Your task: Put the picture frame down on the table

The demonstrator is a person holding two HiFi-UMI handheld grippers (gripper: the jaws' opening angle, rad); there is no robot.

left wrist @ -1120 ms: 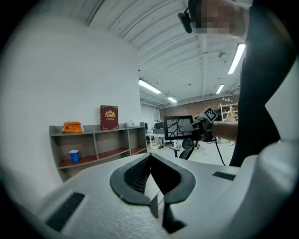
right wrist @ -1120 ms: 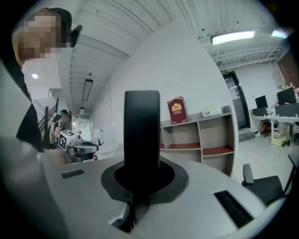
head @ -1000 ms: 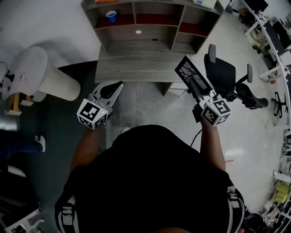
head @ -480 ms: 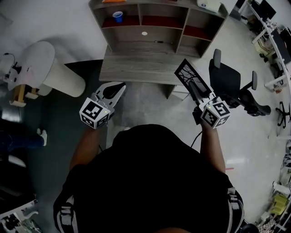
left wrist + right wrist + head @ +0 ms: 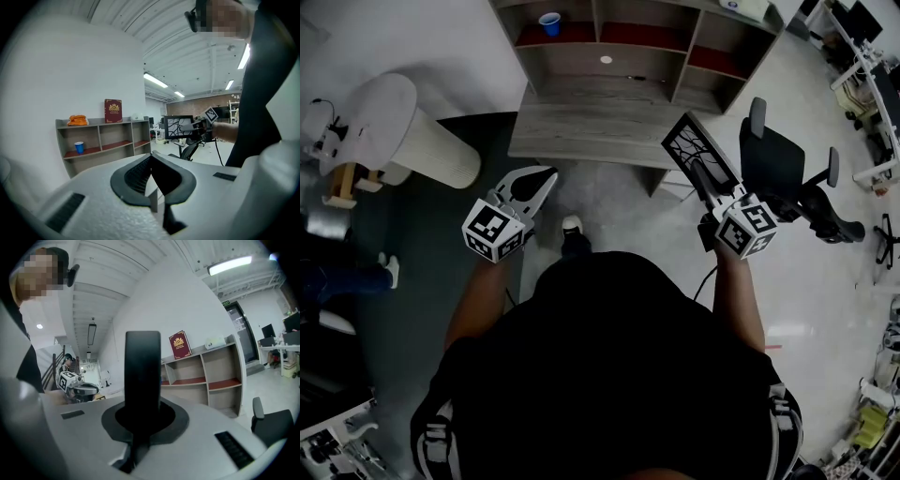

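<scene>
Both closed — right tool [image 5: 705, 180] clamps the picture frame [image 5: 697, 150], which juts ahead past its tips — left tool [image 5: 542, 178] pinches nothing.

Picture frame [image 5: 698, 155] right of table [image 5: 581, 127]; shelf [image 5: 619, 56] behind table.

Black short-sleeved shirt [image 5: 609, 375]; white left tool [image 5: 546, 174] and right tool [image 5: 697, 172] bear marker cubes [image 5: 492, 232].

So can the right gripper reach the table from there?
Probably yes: the right gripper, shut on the picture frame, hangs by the table's front right corner, with nothing visible between them.
</scene>
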